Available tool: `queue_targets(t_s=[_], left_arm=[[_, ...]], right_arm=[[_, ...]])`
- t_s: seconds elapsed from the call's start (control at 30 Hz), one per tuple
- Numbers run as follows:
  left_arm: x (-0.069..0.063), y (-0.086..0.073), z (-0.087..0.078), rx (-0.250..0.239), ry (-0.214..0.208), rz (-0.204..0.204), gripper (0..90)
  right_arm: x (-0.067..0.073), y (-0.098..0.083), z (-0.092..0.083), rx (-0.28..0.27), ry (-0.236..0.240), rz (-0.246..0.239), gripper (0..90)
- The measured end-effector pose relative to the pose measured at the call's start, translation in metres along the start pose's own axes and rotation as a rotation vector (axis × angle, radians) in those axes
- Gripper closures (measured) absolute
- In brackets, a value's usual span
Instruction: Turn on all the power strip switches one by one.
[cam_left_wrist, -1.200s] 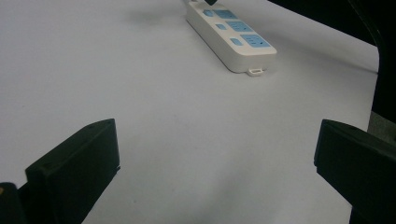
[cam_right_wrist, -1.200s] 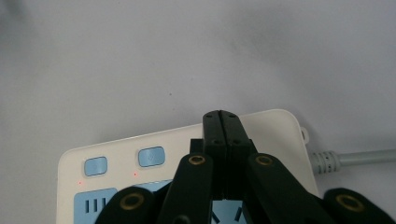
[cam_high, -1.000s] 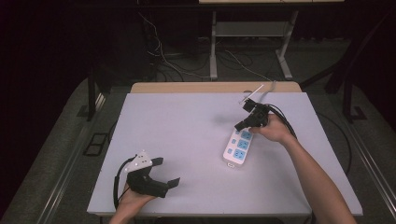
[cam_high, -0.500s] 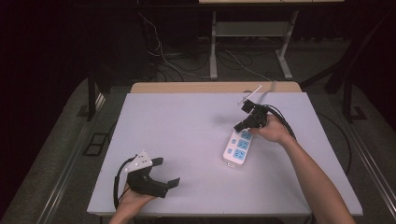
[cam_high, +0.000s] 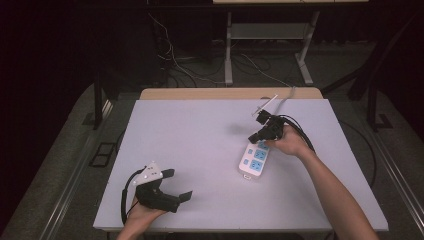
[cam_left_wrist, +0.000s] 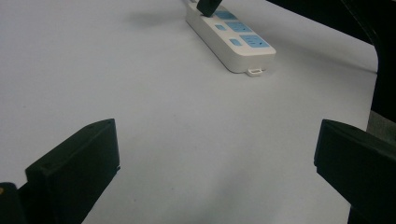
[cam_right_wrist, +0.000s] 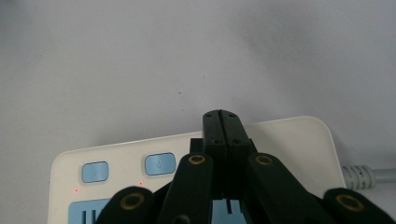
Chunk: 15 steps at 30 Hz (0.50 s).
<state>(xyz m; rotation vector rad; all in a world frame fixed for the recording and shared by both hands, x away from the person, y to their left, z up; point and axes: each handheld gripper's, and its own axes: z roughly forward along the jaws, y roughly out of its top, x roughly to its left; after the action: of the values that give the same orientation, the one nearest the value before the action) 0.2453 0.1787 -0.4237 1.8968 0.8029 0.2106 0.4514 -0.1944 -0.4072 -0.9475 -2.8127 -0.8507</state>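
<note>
A white power strip (cam_high: 254, 160) with blue sockets and blue switch buttons lies on the right half of the white table (cam_high: 200, 135). My right gripper (cam_high: 256, 137) is shut with nothing between its jaws, and its tips sit over the strip's far end. In the right gripper view the closed jaws (cam_right_wrist: 221, 125) rest above the strip (cam_right_wrist: 289, 144), beside a blue switch button (cam_right_wrist: 159, 164); two small red lights glow near the buttons. My left gripper (cam_high: 179, 185) rests open near the table's front left edge. In the left gripper view its jaws stand wide apart, facing the strip (cam_left_wrist: 233, 39).
The strip's grey cable (cam_right_wrist: 373, 176) leaves its far end. Black gripper cables (cam_high: 295, 127) loop by the right hand. Behind the table are a metal stand (cam_high: 265, 40) and loose floor wires (cam_high: 185, 65).
</note>
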Motion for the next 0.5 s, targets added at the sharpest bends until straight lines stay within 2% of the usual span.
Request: queue_targets(t_s=[0.27, 0.33, 0.37, 0.5], left_arm=[[-0.0019, 0.0002, 0.0016, 0.004, -0.003, 0.006, 0.0], [-0.0023, 0.0002, 0.0016, 0.003, -0.003, 0.007, 0.0], [-0.0025, 0.0003, 0.0015, 0.003, -0.003, 0.007, 0.0], [-0.0021, 0.0000, 0.0012, 0.004, -0.002, 0.008, 0.0]], right_arm=[[0.0003, -0.0031, 0.0000, -0.017, -0.010, -0.010, 90.0], [0.0003, -0.0031, 0.0001, -0.016, -0.010, 0.001, 90.0], [0.0010, -0.0028, 0.0006, -0.007, -0.029, -0.015, 90.0], [0.0006, -0.0040, 0.0004, -0.013, -0.023, -0.016, 90.0]])
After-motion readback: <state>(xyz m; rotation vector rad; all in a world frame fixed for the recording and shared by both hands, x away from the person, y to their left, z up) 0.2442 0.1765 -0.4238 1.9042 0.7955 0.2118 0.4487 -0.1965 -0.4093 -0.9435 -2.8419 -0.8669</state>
